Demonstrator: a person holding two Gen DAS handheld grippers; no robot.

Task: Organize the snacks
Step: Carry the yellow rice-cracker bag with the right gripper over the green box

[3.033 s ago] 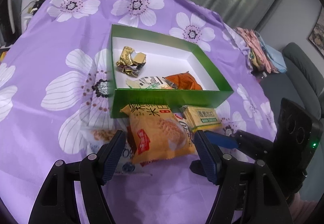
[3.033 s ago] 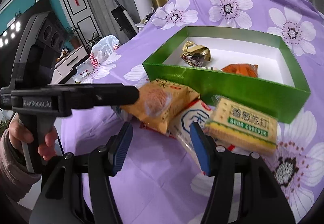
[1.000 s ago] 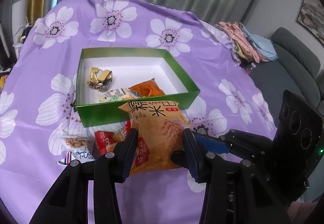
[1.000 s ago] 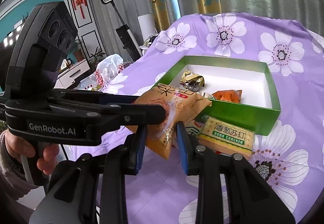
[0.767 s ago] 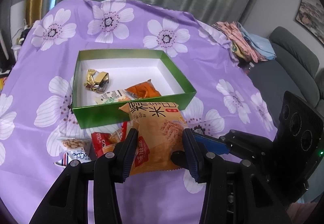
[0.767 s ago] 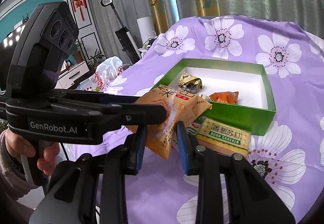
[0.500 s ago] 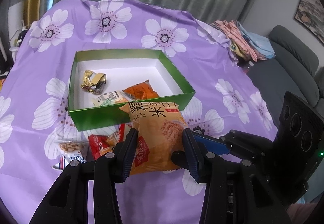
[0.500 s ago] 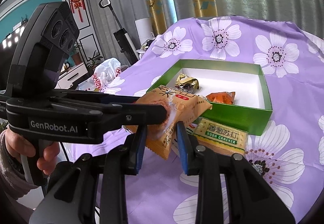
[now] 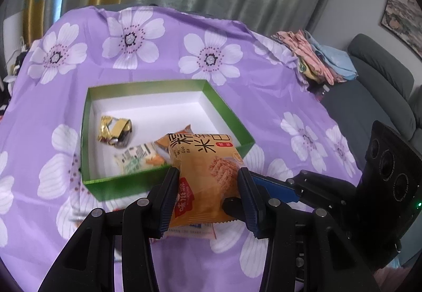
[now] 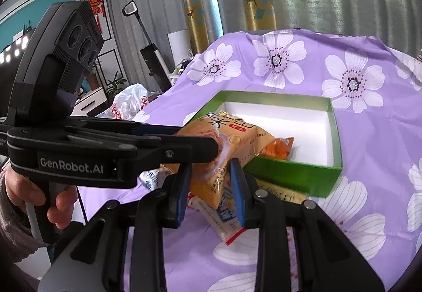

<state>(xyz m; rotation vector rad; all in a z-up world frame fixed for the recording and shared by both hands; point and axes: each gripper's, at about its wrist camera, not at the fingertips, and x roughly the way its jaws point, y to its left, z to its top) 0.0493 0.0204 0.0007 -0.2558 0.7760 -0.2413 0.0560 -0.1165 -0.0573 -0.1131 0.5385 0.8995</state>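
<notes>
Left wrist view: left gripper (image 9: pixel 208 191) pinches the orange rice-cracker snack packet (image 9: pixel 204 173) between both pads; green white-lined cardboard box (image 9: pixel 226 115) just ahead of the fingertips.

Right wrist view: right gripper (image 10: pixel 209 186) clamps the same packet's lower corner, packet top overhanging the box's near wall.

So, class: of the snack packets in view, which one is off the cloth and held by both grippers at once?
The big orange rice-cracker packet. The left gripper and the right gripper both clamp it, while the gold-wrapped snack and the small orange packet lie inside the green box.
</notes>
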